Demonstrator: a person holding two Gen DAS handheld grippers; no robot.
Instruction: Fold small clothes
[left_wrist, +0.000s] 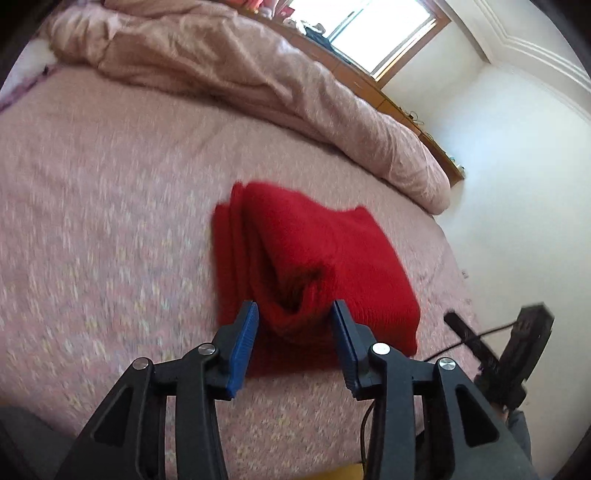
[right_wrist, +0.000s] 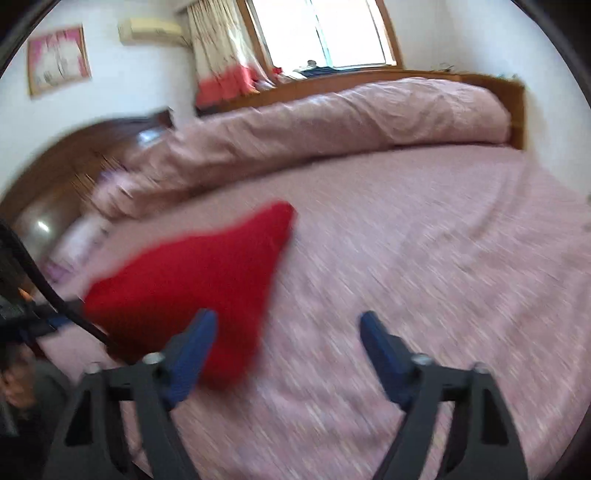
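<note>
While the red garment (left_wrist: 314, 258) is lying folded on the bed just ahead of your spread left gripper (left_wrist: 295, 317), your right gripper (right_wrist: 288, 325) is hanging spread beside it, pinching nothing, so folding is looking nearly finished.

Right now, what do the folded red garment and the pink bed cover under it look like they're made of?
The folded red garment looks like a soft knit, perhaps wool or acrylic: matte, with fine ribbed rows and thick rounded folds. The pink bed cover looks like a woven or lightly quilted cotton-type fabric, matte, with a small pale flecked pattern; blur leaves the weave unclear.
</note>
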